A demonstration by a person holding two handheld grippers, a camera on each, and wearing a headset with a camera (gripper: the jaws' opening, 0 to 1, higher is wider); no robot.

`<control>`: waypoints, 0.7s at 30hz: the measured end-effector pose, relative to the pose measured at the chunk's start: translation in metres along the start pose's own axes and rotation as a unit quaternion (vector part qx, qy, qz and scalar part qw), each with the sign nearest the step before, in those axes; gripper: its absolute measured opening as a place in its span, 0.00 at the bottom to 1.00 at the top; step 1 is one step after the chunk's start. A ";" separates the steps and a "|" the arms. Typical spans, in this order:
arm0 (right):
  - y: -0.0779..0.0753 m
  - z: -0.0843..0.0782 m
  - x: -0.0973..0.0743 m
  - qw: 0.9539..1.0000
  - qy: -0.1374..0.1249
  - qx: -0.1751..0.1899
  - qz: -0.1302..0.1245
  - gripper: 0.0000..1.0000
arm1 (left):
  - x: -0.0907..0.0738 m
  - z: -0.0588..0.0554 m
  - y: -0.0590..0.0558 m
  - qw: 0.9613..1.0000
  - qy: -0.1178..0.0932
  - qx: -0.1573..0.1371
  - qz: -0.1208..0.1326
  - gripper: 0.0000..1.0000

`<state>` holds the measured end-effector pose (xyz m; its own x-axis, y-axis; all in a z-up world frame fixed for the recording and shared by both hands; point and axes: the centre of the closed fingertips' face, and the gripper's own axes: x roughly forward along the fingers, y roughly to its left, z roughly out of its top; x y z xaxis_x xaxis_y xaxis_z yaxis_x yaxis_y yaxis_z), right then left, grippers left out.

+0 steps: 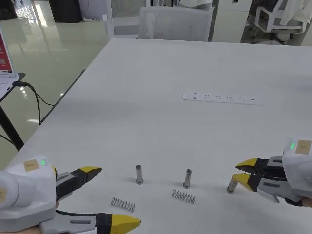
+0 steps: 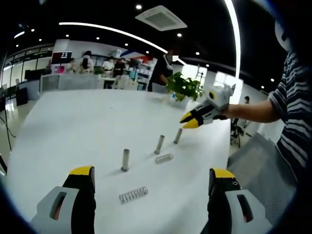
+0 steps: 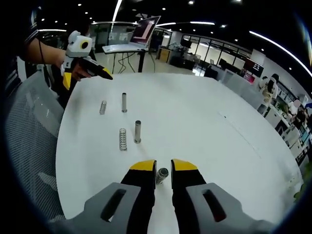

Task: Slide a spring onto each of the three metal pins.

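Two bare metal pins point(image 1: 139, 174) point(image 1: 187, 178) stand upright near the front of the white table point(image 1: 161, 122). A loose spring point(image 1: 123, 204) lies in front of the left pin and another spring point(image 1: 183, 196) lies in front of the middle pin. A third pin point(image 1: 232, 185) at the right carries a spring around its shaft. My right gripper point(image 1: 243, 174) is narrowly open, and that sprung pin point(image 3: 162, 174) stands just ahead of its tips. My left gripper point(image 1: 113, 196) is wide open at the front left, with the nearest spring point(image 2: 133, 194) lying ahead of its jaws.
A white power strip point(image 1: 223, 98) lies across the middle of the table. A mesh chair point(image 1: 175, 22) stands at the far edge. The table's left edge point(image 1: 63, 97) drops to the floor, where a cable runs. A laptop point(image 3: 131, 36) sits on a separate stand.
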<state>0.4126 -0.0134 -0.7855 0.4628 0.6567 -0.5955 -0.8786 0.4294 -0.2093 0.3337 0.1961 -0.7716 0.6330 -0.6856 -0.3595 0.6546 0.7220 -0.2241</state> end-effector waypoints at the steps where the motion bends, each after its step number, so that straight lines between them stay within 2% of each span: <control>1: 0.002 0.001 -0.001 1.000 -0.002 0.003 0.001 0.09 | 0.000 0.000 0.000 1.000 0.000 0.000 -0.001 0.94; 11: 0.014 0.015 -0.008 0.999 -0.027 0.018 0.009 0.09 | 0.000 0.000 -0.001 1.000 0.002 0.001 -0.003 0.94; 21: 0.029 0.014 -0.006 0.999 -0.018 0.011 0.026 0.10 | 0.001 -0.001 0.000 1.000 0.002 0.000 -0.004 0.94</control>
<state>0.3856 0.0038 -0.7771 0.4205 0.7003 -0.5768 -0.8991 0.4066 -0.1619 0.3342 0.1950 -0.7725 0.6261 -0.6908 -0.3616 0.6592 0.7167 -0.2277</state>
